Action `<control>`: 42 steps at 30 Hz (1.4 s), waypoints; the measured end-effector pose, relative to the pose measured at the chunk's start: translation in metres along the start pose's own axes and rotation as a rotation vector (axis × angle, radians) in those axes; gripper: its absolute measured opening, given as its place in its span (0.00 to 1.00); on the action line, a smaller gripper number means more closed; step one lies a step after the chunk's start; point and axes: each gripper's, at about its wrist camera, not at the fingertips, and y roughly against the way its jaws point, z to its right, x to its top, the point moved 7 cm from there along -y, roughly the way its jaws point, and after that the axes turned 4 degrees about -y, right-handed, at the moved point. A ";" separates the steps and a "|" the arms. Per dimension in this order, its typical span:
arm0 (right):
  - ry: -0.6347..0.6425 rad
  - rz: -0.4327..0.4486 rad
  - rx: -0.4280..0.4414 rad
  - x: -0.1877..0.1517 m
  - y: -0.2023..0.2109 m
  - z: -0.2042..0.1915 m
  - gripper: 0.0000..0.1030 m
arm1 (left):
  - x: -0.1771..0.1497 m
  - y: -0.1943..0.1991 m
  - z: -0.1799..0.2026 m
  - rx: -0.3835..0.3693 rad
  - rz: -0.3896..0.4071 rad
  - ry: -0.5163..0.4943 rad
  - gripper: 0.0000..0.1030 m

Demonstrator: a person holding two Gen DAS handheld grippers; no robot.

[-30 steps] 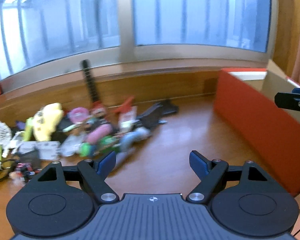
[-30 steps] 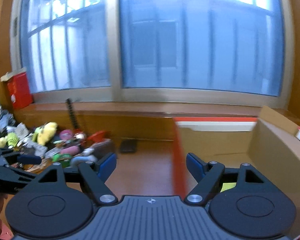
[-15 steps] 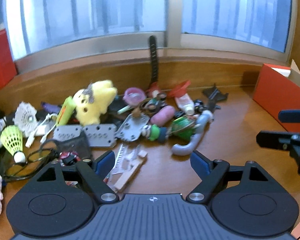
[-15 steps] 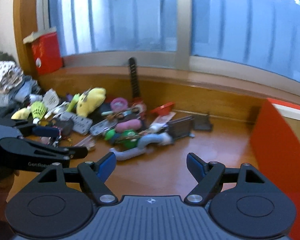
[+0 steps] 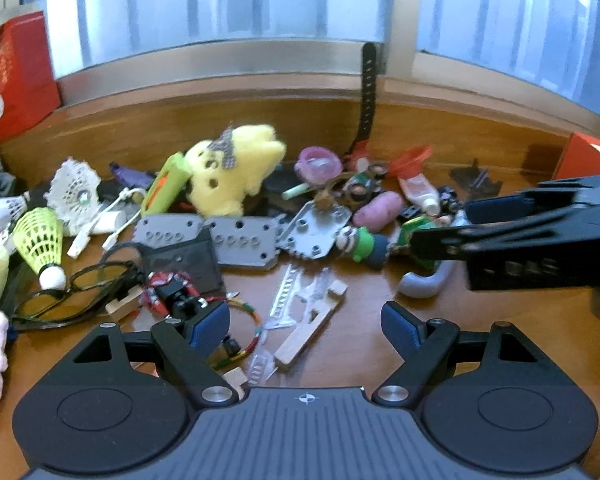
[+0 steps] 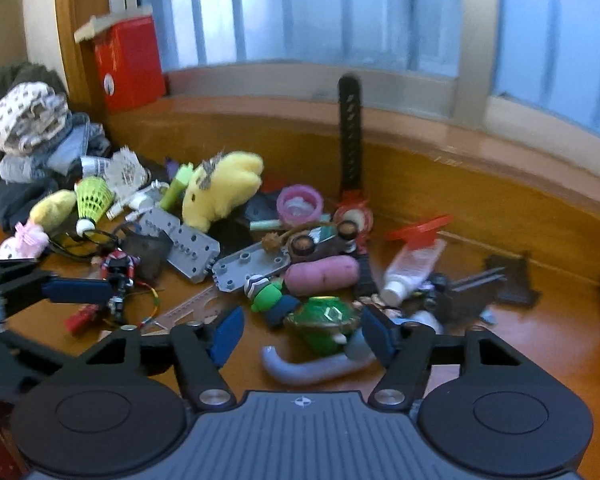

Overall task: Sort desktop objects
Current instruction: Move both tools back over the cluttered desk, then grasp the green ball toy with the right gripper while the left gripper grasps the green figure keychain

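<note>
Both grippers have swung away from the red box and now face the heap of clutter at close range.

Left wrist view: the left gripper [image 5: 306, 326] has its fingers spread wide and empty above a clear plastic ruler [image 5: 296, 300] and a wooden stick [image 5: 310, 330] on the table [image 5: 480, 320]. Behind these lie grey plates [image 5: 242, 242], a yellow plush toy [image 5: 230, 168], a green shuttlecock [image 5: 40, 240] and glasses [image 5: 66, 294]. One corner of the red box [image 5: 580, 158] shows at the far right.

Right wrist view: the right gripper [image 6: 300, 334] is likewise wide open and holds nothing; a green toy [image 6: 326, 320] sits between its fingers, with a grey curved tube [image 6: 312, 366] just below it and a pink capsule [image 6: 322, 274] behind.

To pick well, I would centre the fingers on a single item, come down until they straddle it, and close only when no neighbour is caught.

Motion blur softens the small pieces. The box interior is out of view, the other gripper covers part of the heap in each view, and the cloth bundle [image 6: 28, 120] is cut off at the left.
</note>
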 end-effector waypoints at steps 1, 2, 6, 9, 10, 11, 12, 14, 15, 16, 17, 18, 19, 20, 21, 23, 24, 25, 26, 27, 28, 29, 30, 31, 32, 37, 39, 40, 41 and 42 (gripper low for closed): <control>0.004 -0.013 0.005 0.001 -0.009 0.001 0.62 | -0.002 -0.001 -0.001 0.007 -0.007 0.005 0.81; 0.008 -0.020 0.003 0.001 -0.015 0.002 0.63 | -0.003 -0.002 -0.002 0.012 -0.013 0.010 0.81; 0.017 -0.050 -0.001 -0.001 -0.034 0.010 0.64 | -0.003 -0.006 -0.003 0.026 -0.026 0.021 0.81; 0.027 -0.045 -0.010 -0.004 -0.037 0.014 0.54 | 0.001 -0.010 0.000 0.029 -0.029 0.017 0.81; 0.031 -0.042 -0.014 -0.004 -0.036 0.015 0.54 | 0.003 -0.012 0.002 0.030 -0.027 0.013 0.81; 0.026 -0.044 -0.014 -0.005 -0.034 0.017 0.54 | 0.006 -0.014 0.004 0.029 -0.025 0.008 0.80; 0.015 -0.046 -0.014 -0.007 -0.032 0.019 0.53 | 0.009 -0.015 0.008 0.025 -0.021 -0.002 0.80; -0.018 -0.050 -0.013 -0.011 -0.026 0.025 0.53 | 0.015 -0.019 0.015 0.018 -0.008 -0.028 0.79; -0.039 -0.052 -0.016 -0.013 -0.021 0.029 0.53 | 0.019 -0.021 0.018 0.015 -0.002 -0.041 0.79; -0.063 -0.053 -0.018 -0.016 -0.016 0.034 0.53 | 0.021 -0.023 0.022 0.012 0.005 -0.057 0.78; -0.090 -0.050 -0.019 -0.019 -0.010 0.040 0.53 | 0.024 -0.026 0.027 0.009 0.012 -0.078 0.77; -0.116 -0.044 -0.017 -0.021 -0.003 0.045 0.46 | 0.027 -0.029 0.033 0.004 0.019 -0.102 0.77; -0.141 -0.040 -0.015 -0.024 0.004 0.051 0.44 | 0.030 -0.033 0.038 -0.002 0.026 -0.124 0.76; -0.163 -0.039 -0.014 -0.026 0.011 0.057 0.43 | 0.032 -0.036 0.043 -0.009 0.030 -0.143 0.76; -0.176 -0.038 -0.017 -0.028 0.015 0.062 0.42 | 0.035 -0.041 0.048 -0.016 0.031 -0.157 0.76; -0.185 -0.036 -0.037 -0.033 0.023 0.070 0.42 | 0.038 -0.051 0.056 -0.028 0.027 -0.175 0.75; -0.188 -0.034 -0.048 -0.035 0.027 0.074 0.42 | 0.040 -0.057 0.060 -0.032 0.023 -0.183 0.75; -0.189 -0.034 -0.056 -0.037 0.029 0.077 0.42 | 0.041 -0.062 0.062 -0.034 0.019 -0.189 0.75; -0.191 -0.033 -0.058 -0.039 0.030 0.079 0.42 | 0.042 -0.067 0.064 -0.034 0.014 -0.195 0.75; -0.194 -0.032 -0.060 -0.040 0.031 0.081 0.42 | 0.042 -0.073 0.066 -0.036 0.007 -0.201 0.74; -0.197 -0.032 -0.060 -0.041 0.032 0.081 0.43 | 0.042 -0.077 0.068 -0.036 0.000 -0.206 0.72; -0.199 -0.032 -0.060 -0.041 0.031 0.082 0.43 | 0.042 -0.081 0.070 -0.036 -0.005 -0.212 0.70; -0.198 -0.031 -0.061 -0.042 0.031 0.082 0.43 | 0.042 -0.085 0.072 -0.035 -0.010 -0.218 0.69; -0.198 -0.031 -0.062 -0.042 0.031 0.082 0.43 | 0.042 -0.087 0.073 -0.037 -0.008 -0.222 0.68; -0.198 -0.030 -0.063 -0.042 0.032 0.083 0.43 | 0.043 -0.088 0.075 -0.041 -0.003 -0.228 0.65; -0.199 -0.036 -0.061 -0.042 0.030 0.082 0.45 | 0.042 -0.087 0.085 -0.042 0.014 -0.288 0.56; -0.198 -0.041 -0.059 -0.042 0.029 0.081 0.45 | 0.040 -0.085 0.086 -0.049 0.013 -0.298 0.53; -0.195 -0.042 -0.058 -0.042 0.029 0.080 0.46 | 0.039 -0.084 0.086 -0.052 0.012 -0.298 0.51; -0.192 -0.043 -0.057 -0.042 0.028 0.080 0.47 | 0.038 -0.081 0.085 -0.054 0.010 -0.296 0.51; -0.189 -0.044 -0.057 -0.041 0.028 0.079 0.48 | 0.036 -0.079 0.083 -0.057 0.008 -0.294 0.51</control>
